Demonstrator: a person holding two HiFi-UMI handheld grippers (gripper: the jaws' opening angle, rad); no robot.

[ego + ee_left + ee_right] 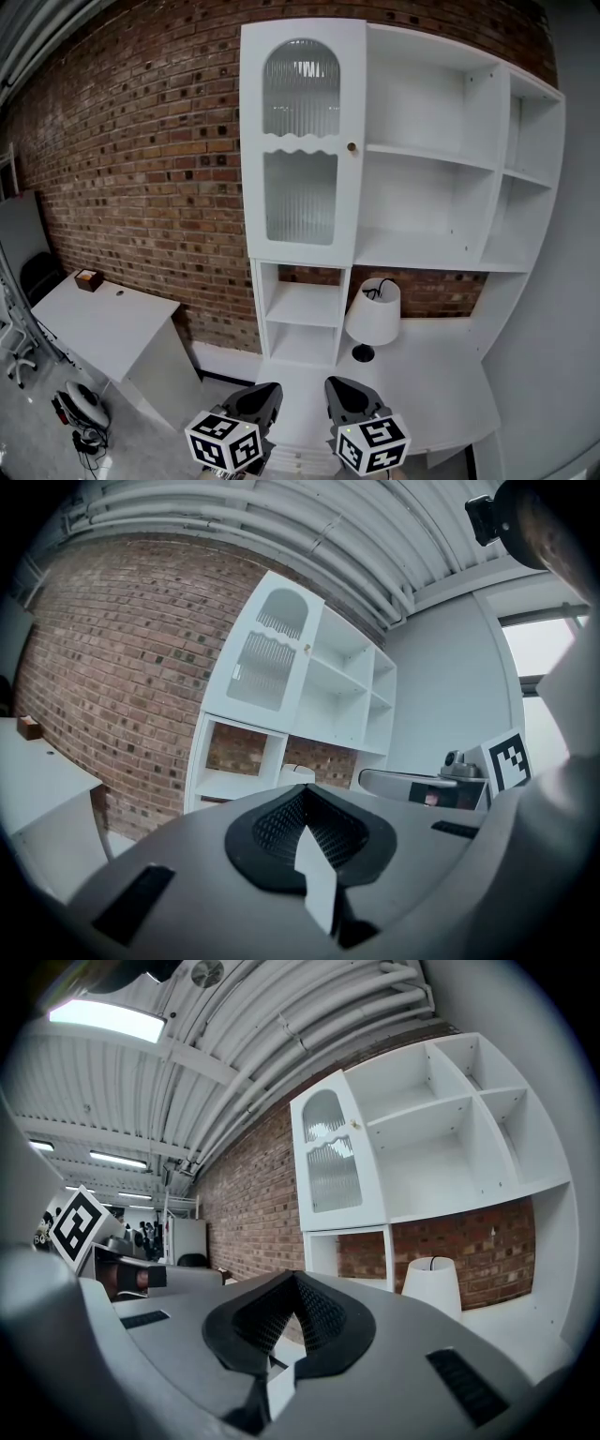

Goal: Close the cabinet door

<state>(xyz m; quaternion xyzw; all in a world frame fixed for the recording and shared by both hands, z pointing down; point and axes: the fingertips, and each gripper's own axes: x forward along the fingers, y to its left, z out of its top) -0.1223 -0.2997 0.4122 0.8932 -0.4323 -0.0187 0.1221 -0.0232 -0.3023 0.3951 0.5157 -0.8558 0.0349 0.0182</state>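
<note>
At the bottom edge of the head view I logged two grippers side by side. Left gripper [265, 394]: jaws pressed together, nothing between them. Right gripper [345, 392]: jaws likewise closed and empty. Both faced a white shelf unit [431, 159] set against a brick wall [141, 141]. Cabinet door [302, 141]: tall, white, two ribbed-glass panes, a small knob [352, 147] at its right edge. It lay flat over the unit's left column, well apart from both grippers; I could not tell whether it was fully shut. Below it were two open cubbies [302, 323]. On the white tabletop [441, 384] stood a lamp [373, 314] with a white shade, just right of the cubbies.
</note>
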